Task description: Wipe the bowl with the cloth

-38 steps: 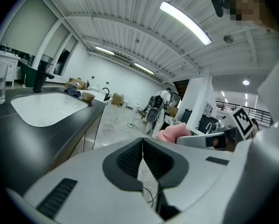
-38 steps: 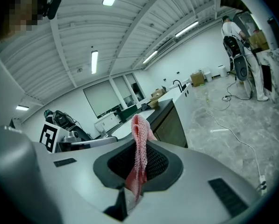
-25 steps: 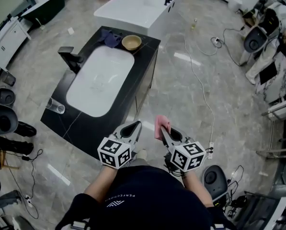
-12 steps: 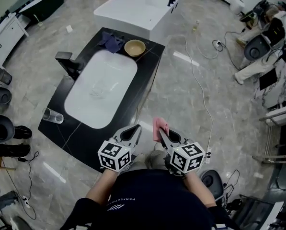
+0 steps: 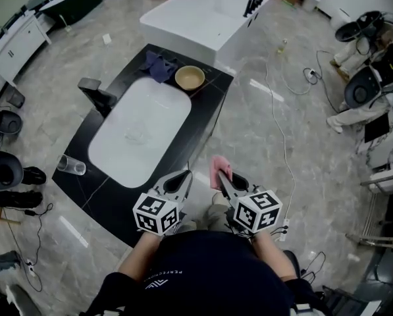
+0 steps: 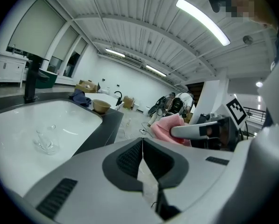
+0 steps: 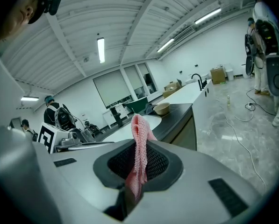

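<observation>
Left gripper (image 5: 183, 176): jaws fully together, nothing between them; it sits low in front of the person, just off the near end of the black counter (image 5: 110, 199).

Right gripper (image 5: 222, 178): jaws clamped on the pink cloth (image 5: 218, 169); the cloth bunches above the tips, and a fold hangs down between the pads; the two grippers are side by side, close but not touching.

Tan bowl (image 5: 190, 78): upright at the far end of the counter, just past the white sink basin (image 5: 150, 110), right beside a dark blue rag (image 5: 158, 64); well apart from both grippers and the cloth.

Other items: black faucet (image 5: 94, 87) on the basin's left edge; clear tumbler (image 5: 72, 165) near the counter's left near corner; small clear glass piece (image 5: 135, 135) lying in the basin; white bathtub (image 5: 203, 15) beyond the counter.
</observation>
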Demonstrator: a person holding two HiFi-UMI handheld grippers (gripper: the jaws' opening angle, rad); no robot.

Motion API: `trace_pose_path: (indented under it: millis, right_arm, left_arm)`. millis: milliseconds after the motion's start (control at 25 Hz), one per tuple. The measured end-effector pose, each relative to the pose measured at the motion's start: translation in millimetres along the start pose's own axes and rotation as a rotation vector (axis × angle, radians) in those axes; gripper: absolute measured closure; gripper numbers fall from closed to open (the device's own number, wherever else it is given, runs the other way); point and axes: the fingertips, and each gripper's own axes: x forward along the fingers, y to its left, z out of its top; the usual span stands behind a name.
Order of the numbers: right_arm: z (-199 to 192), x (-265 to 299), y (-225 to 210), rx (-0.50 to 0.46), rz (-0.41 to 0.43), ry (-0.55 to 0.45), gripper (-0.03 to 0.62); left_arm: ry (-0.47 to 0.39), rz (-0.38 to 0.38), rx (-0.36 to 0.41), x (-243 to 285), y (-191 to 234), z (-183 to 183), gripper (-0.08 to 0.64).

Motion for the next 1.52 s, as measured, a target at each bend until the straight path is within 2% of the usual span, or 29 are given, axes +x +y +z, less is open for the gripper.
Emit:
trace_pose_path:
  millis: [480,680,920,1080,1280,1520]
  right_arm:
    - [52,26,-65,-0.023,0.101,0.03,0.543]
    - [69,37,-90,-0.027,0.142,0.038,0.543]
    - [87,45,-117,-0.044,0.194,0.044,0.543]
    - [96,51,-135,-0.042,0.221,0.05,0.543]
    - [105,63,-139,-0.031,0.26,0.058,0.543]
    - [114,86,-139,-0.041,0.28,0.068,0.543]
  left_arm:
    - [-0.003,0.043,0.004,79,-1,35,0.551]
    - [-0.017,0.084,0.058,105,-1,49,0.551]
    - [-0.027,0.126,0.062,140,7,60,0.551]
    - [-0.027,0.125,0.085,163,5,69,0.551]
    - [-0.006,0.146,0.079,172,12,72,0.551]
    - [-0.001,0.2,0.109,171,42,87,0.549]
